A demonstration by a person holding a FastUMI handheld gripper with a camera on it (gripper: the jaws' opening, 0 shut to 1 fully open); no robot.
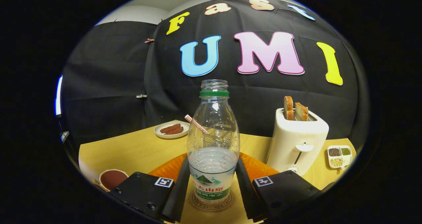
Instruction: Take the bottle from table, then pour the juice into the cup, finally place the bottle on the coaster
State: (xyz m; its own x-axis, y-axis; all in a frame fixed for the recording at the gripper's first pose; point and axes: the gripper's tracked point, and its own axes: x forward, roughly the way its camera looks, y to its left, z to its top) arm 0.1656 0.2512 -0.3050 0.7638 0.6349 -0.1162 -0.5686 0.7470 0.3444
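Note:
A clear plastic bottle with a green neck ring and no cap stands upright on a round printed coaster. Pale liquid fills roughly its lower third. My gripper is shut on the bottle, with one black finger pressed against each side of its labelled lower body. Beyond the bottle, and seen partly through it, a glass cup holding a pink checked straw stands on an orange mat.
A white toaster with two bread slices stands beyond the right finger. A divided dish of grains lies further right. A white plate of sausages sits at the back left, and a brown round dish lies by the left finger.

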